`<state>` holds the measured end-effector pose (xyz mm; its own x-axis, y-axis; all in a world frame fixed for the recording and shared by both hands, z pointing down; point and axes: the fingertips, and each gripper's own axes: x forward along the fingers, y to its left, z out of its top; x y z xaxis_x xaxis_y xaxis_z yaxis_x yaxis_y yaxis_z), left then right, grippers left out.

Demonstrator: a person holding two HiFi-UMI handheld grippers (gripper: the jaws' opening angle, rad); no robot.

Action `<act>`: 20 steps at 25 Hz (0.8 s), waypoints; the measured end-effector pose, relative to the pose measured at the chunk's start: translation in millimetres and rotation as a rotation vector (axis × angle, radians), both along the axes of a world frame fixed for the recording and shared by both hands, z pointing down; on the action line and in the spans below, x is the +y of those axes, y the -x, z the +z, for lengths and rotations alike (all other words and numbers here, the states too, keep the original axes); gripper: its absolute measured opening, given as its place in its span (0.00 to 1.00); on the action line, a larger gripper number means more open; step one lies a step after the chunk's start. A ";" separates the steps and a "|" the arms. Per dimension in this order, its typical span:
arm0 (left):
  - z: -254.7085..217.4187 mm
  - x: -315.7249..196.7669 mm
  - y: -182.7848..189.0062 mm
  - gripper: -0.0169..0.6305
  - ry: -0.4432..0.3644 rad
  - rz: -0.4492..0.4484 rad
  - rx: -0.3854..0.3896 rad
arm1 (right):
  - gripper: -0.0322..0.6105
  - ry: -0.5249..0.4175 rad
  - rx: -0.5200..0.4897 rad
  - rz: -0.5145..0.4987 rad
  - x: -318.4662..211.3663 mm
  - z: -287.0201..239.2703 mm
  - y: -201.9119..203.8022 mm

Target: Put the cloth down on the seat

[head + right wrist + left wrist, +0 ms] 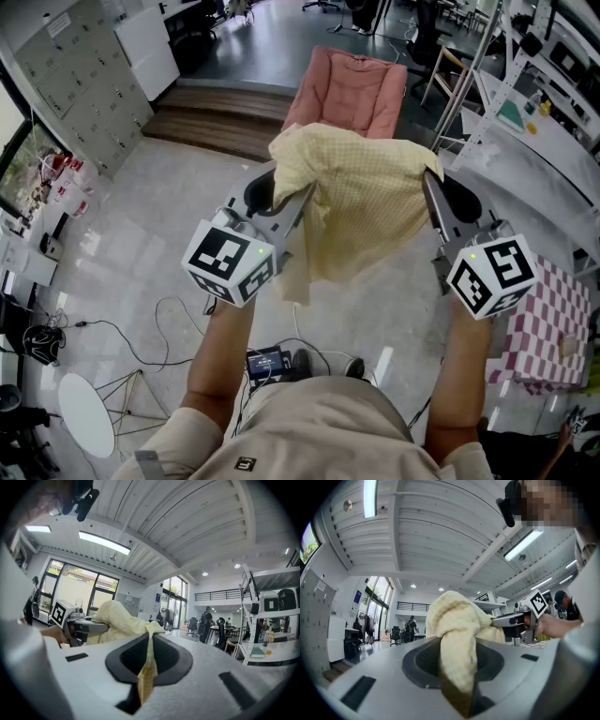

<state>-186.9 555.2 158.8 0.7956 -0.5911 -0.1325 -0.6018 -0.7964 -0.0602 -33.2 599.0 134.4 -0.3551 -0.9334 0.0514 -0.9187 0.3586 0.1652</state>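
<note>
A pale yellow checked cloth (361, 202) hangs stretched between my two grippers, held up in the air. My left gripper (286, 192) is shut on a thick bunch of the cloth (457, 644) at its left corner. My right gripper (429, 183) is shut on a thin edge of the cloth (146, 670) at its right corner. Beyond the cloth, on the floor, stands a pink cushioned seat (349, 92). The cloth's lower edge drapes down between my forearms.
Cables and a small device (269, 362) lie on the floor by my feet. A pink checked surface (548, 323) is at the right, white shelving (525, 84) behind it. Wooden steps (220, 117) run left of the seat. A round white table (82, 412) stands at the lower left.
</note>
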 end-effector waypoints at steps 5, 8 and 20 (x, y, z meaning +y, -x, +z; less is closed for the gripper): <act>2.9 -15.6 7.7 0.20 0.001 0.013 0.002 | 0.05 -0.001 0.001 0.012 -14.4 2.1 9.0; 4.2 -23.9 12.9 0.20 0.001 0.025 0.005 | 0.05 0.000 0.001 0.023 -21.4 3.5 15.2; 14.9 -62.5 30.0 0.20 0.016 0.060 0.025 | 0.05 0.019 -0.088 0.052 -58.1 14.3 32.6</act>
